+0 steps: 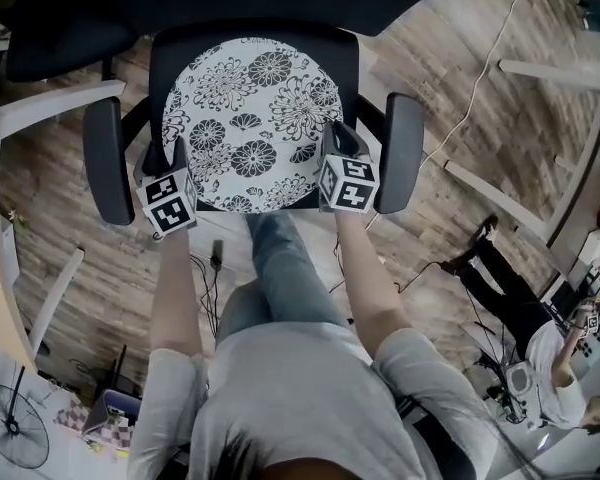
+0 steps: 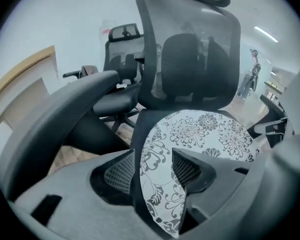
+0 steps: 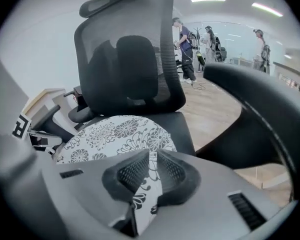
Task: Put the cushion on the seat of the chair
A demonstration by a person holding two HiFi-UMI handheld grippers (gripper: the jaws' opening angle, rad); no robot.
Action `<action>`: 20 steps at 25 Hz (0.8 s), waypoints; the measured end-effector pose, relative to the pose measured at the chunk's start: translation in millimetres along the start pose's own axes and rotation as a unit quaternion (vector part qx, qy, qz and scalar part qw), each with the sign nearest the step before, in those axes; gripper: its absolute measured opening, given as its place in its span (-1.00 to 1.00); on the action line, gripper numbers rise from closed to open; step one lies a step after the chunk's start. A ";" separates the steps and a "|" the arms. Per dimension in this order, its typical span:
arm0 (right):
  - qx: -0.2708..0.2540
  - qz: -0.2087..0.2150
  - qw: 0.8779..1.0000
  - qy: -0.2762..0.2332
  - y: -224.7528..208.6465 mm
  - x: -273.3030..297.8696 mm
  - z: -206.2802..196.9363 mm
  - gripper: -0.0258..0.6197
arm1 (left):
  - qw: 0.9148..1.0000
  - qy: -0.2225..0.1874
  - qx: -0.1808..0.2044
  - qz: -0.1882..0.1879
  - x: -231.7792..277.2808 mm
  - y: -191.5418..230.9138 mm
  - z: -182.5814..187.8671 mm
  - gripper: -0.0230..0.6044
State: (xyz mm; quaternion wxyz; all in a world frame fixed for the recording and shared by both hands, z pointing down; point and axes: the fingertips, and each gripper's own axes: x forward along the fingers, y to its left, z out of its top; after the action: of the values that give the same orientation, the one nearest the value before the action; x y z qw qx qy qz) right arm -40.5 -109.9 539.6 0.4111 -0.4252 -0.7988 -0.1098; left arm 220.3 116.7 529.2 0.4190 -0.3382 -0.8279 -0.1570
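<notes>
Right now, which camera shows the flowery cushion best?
The head view: it looks down on nearly the whole round cushion on the chair seat. Both gripper views catch it low and slanted, partly behind their jaws.

The black chair seat [image 1: 175, 53] is carrying the floral cushion [image 1: 250, 118] — lying flat, its edges reaching between the jaws of the left gripper [image 1: 170, 158] and of the right gripper [image 1: 335, 143].

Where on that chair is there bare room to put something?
Only the back corners of the black chair seat, behind the round white flowered cushion, are bare. The left gripper and right gripper crowd its front edge.
</notes>
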 end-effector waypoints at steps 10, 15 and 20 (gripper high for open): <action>-0.033 0.055 0.996 -0.058 46.9 -48.2 43.1 -0.87 | 0.996 -0.057 0.008 -0.069 -55.8 -26.1 42.1 -0.89; -0.054 0.073 0.992 -0.086 65.8 -80.0 63.1 -0.87 | 0.990 -0.091 0.031 -0.100 -89.0 -37.6 60.6 -0.89; -0.050 0.074 0.989 -0.114 80.3 -113.2 79.0 -0.87 | 0.984 -0.126 0.037 -0.121 -124.0 -38.6 79.8 -0.89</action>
State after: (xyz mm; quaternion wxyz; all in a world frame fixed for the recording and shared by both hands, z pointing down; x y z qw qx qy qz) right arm 10.9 -85.8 390.3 0.3022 -0.5127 -0.8006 -0.0699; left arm 198.8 79.1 383.1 0.3013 -0.2366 -0.9142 -0.1323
